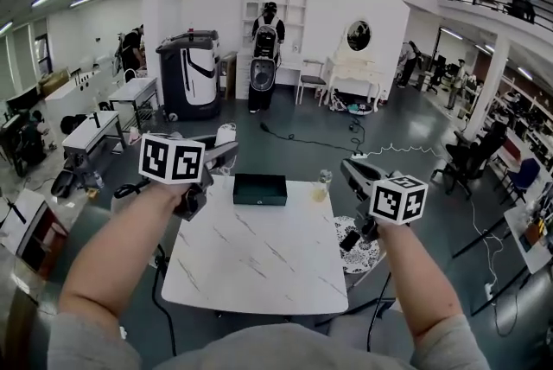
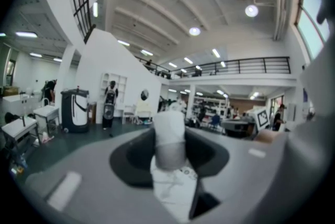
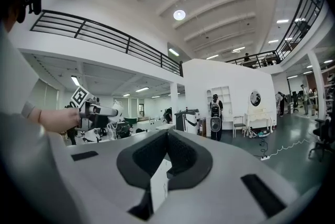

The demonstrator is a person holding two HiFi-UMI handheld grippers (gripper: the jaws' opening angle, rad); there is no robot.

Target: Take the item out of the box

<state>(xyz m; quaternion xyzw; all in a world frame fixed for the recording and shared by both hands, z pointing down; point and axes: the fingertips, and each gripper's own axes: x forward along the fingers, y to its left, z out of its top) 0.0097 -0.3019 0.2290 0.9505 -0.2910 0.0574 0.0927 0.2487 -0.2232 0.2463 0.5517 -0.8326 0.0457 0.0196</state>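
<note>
The left tongs (image 1: 221, 154) hover over the table's (image 1: 259, 264) 10 o'clock corner, clenched on a white cylinder (image 2: 168, 134) that stands upright between the jaws. It is clear of the dark box (image 1: 259, 189), which sits at the table's 12 o'clock edge. The right tongs (image 1: 349, 168) hang at 2 o'clock, jaws drawn to a thin slit, grasping nothing. A small cup (image 1: 321, 184) stands at the box's 3 o'clock.
</note>
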